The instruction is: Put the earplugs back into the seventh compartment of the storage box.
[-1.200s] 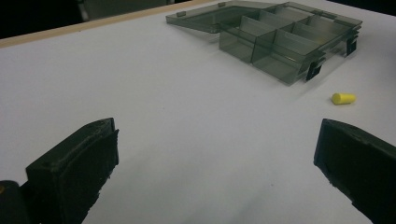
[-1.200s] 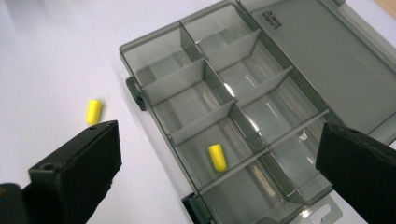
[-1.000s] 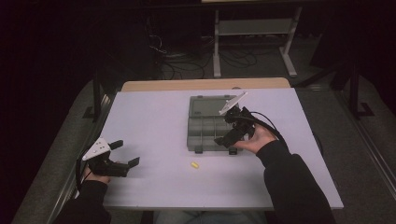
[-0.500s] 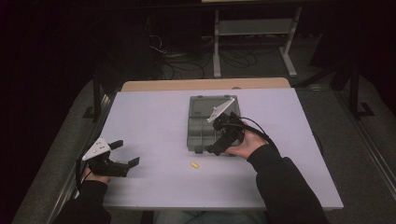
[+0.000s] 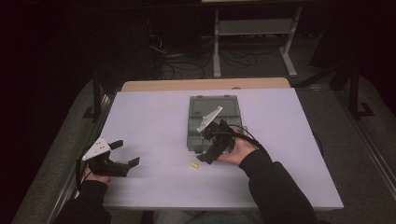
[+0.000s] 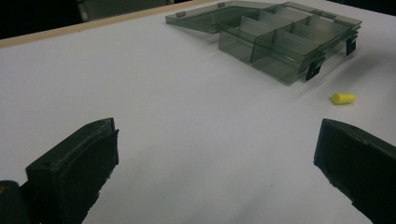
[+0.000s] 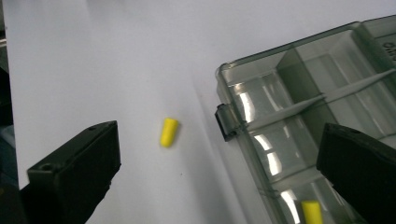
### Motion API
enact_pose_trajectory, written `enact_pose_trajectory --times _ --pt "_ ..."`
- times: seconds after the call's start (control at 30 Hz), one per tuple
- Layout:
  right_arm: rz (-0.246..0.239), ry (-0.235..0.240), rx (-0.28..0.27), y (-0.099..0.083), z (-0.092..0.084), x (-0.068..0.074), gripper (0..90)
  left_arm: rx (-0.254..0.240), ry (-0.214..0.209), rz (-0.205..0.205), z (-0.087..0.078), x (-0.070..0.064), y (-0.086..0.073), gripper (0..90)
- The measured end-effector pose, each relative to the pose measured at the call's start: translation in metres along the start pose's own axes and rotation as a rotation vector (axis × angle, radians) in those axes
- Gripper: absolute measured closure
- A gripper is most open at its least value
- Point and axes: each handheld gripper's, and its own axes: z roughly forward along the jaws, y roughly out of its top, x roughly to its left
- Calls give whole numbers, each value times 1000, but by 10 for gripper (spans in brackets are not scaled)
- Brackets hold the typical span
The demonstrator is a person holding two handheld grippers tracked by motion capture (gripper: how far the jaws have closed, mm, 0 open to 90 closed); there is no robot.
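A smoky grey compartment box (image 5: 214, 120) lies open on the white table (image 5: 154, 121), its lid folded flat behind it. A small yellow plug (image 5: 194, 164) rests on the table just in front of the box's near left corner. In the right gripper view the plug (image 7: 168, 132) lies between the wide-apart jaws, beside the box (image 7: 303, 116) and its black latch (image 7: 225, 122); another yellow piece (image 7: 311, 212) sits in a compartment. My right gripper (image 5: 209, 148) is open, hovering over the box's front edge. My left gripper (image 5: 122, 154) is open near the table's front left, facing the box (image 6: 285, 44) and plug (image 6: 343, 98).
A wooden strip (image 5: 205, 84) runs along the table's far edge. Behind it the dark floor holds cables (image 5: 173, 56) and a metal frame (image 5: 254, 32). Bare table surface lies between the two grippers and to the right of the box.
My right gripper has moved left and toward the near edge of the box, coming down over its front left corner close to the yellow plug. The left gripper has stayed put.
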Motion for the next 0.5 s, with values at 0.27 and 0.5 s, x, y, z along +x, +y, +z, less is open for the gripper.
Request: enact_pose_trajectory --times 0.27,0.5 --pt "-25 23 8 2 13 11 0 -1 0 0 0 0 0 0" --pt "-59 47 17 4 21 24 0 1 0 2 0 0 0 0"
